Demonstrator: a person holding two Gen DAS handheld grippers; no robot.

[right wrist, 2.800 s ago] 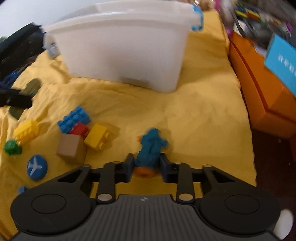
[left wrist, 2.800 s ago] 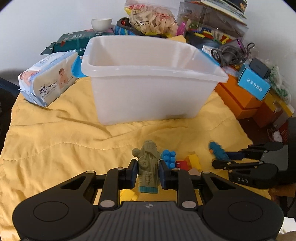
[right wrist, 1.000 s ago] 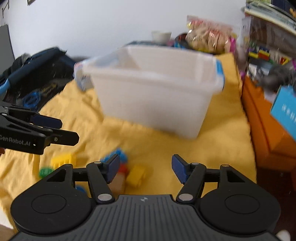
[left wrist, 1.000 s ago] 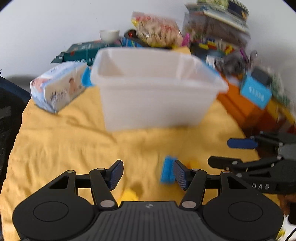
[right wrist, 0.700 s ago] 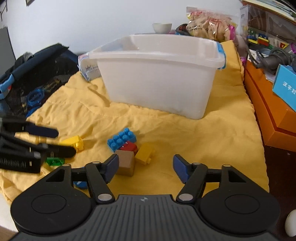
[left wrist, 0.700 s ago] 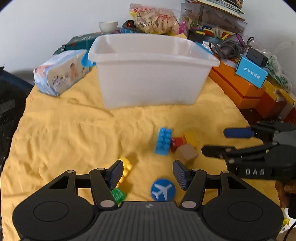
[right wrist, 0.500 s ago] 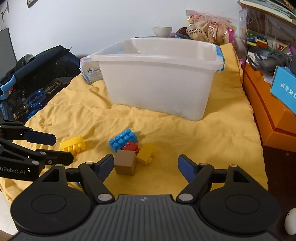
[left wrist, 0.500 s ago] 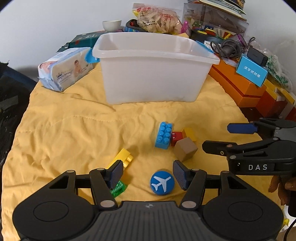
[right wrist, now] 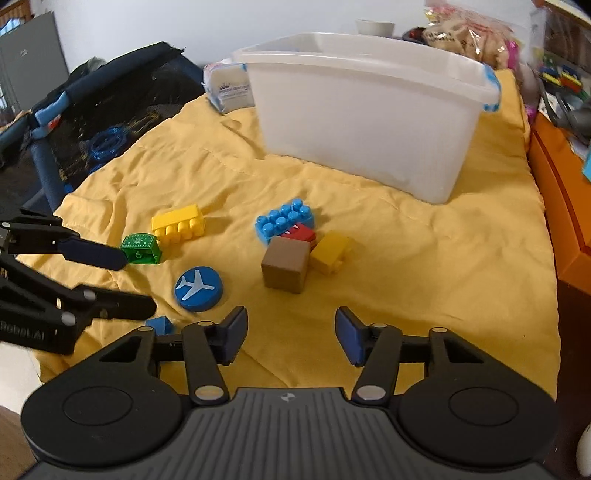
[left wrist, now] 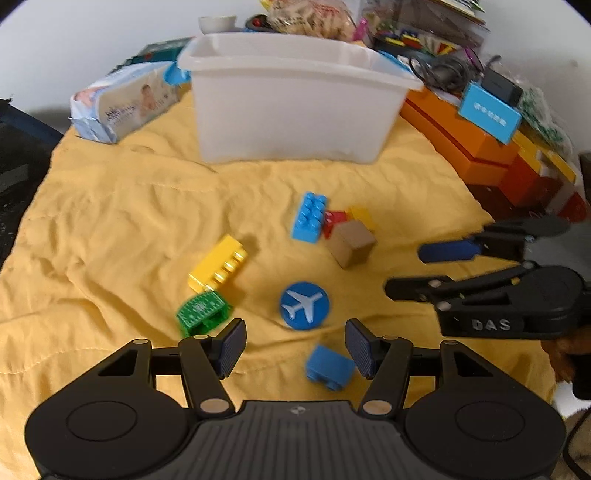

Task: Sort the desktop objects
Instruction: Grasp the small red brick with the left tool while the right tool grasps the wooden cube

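Right now, what I see on my two feeds:

Toys: loose on the yellow cloth (left wrist: 110,229), all on the near side of the white bin (left wrist: 295,99).
Blue studded brick (right wrist: 284,219): middle of the cloth, touching a red piece (right wrist: 301,233) just nearer to me.
Brown cube (right wrist: 285,264): against the red piece, with a small yellow block (right wrist: 330,251) touching it on the right.
Long yellow brick (left wrist: 218,264): left of that cluster, with a green piece (left wrist: 201,312) right beside it on the near side.
Blue airplane disc (left wrist: 303,305): near middle, apart from both groups.
Small blue block (left wrist: 330,367): nearest to me, low between my left fingers and close to the right-hand pad.
White bin: far middle of the cloth, upright; I cannot see what lies inside.
Left gripper (left wrist: 295,347): my jaws stand wide apart and empty, hanging over the small blue block without touching it.
Right gripper (right wrist: 291,336): my jaws are closing with only bare cloth between them, short of the brown cube.
Left edge: a pack of baby wipes (left wrist: 122,101) beside the bin's left end; a dark mesh bag (right wrist: 92,122) beyond the cloth.
Right edge: orange boxes (left wrist: 461,144) with a light blue box (left wrist: 489,112) on top.
Far side: a bag of snacks (left wrist: 310,18) and a small white cup (left wrist: 218,23) behind the bin.
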